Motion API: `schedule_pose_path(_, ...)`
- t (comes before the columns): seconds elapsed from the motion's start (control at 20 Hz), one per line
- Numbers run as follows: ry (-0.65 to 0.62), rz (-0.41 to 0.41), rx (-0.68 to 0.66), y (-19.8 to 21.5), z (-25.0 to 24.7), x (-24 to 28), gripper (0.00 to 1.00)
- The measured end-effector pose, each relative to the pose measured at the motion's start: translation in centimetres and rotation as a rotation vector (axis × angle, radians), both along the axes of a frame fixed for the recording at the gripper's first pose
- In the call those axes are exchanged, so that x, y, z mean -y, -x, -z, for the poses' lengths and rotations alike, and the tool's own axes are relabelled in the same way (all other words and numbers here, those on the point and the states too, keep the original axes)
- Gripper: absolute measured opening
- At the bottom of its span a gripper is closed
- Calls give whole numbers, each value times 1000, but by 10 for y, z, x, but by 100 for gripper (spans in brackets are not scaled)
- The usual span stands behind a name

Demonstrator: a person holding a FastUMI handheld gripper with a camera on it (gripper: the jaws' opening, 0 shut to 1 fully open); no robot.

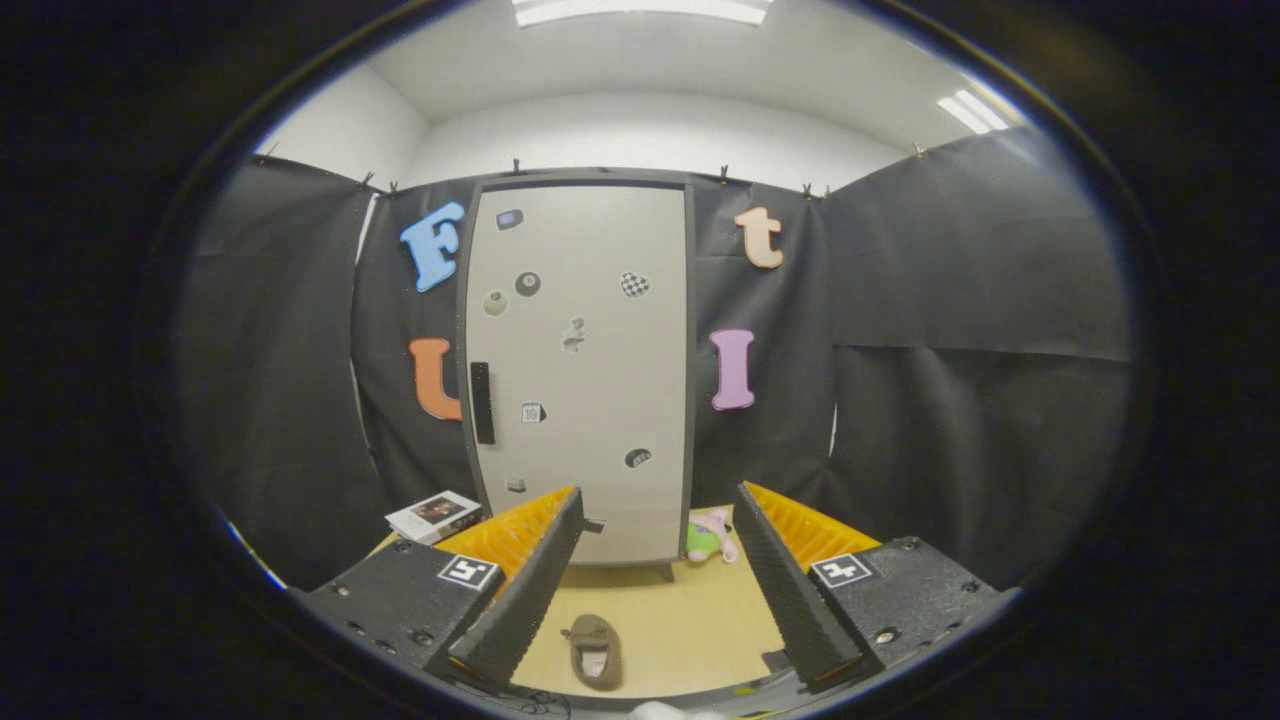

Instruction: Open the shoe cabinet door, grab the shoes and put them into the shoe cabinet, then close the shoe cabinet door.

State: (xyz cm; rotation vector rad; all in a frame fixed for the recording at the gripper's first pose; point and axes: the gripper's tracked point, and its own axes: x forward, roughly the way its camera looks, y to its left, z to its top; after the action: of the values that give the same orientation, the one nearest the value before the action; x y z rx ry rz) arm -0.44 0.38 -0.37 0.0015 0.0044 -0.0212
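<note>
Currently the hand-held gripper (660,590) is spread wide, holding nothing, aimed square at the shoe cabinet (580,370). The cabinet door is shut, flush in its dark frame, standing on the wooden floor (690,620) against the booth wall. So nothing of the task is done yet, by my read.

Task things:
- dark handle (482,402): vertical bar on the door's left edge, beyond the left finger.
- brown shoe (594,650): flat on the floor between the fingers, well in front of the door.

Risks as I see them:
- Handle is narrow and sits tight to the door. Wide fingers coming in off-axis could slide off it or jam a tip against the panel.
- Hinges look to be on the right, though I can't confirm. Pulling straight back rather than along the arc may drag or rock the cabinet on its small feet.
- The shoe may lie in the door's swing path. The door could catch it or shove it aside.
- Pink and green toy (712,538) by the cabinet's right foot and a box (433,515) to its left are clutter to avoid.
- Door stickers (634,284) are no grip points.
</note>
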Motion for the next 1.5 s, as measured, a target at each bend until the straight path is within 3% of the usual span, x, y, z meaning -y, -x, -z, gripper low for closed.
schedule_pose_path(0.85,21,-22,5,-17,-6,-37,99)
schedule_pose_path(1.1,10,-120,-11,-65,-4,-90,98)
schedule_pose_path(1.5,-36,-250,-40,-183,2,-187,99)
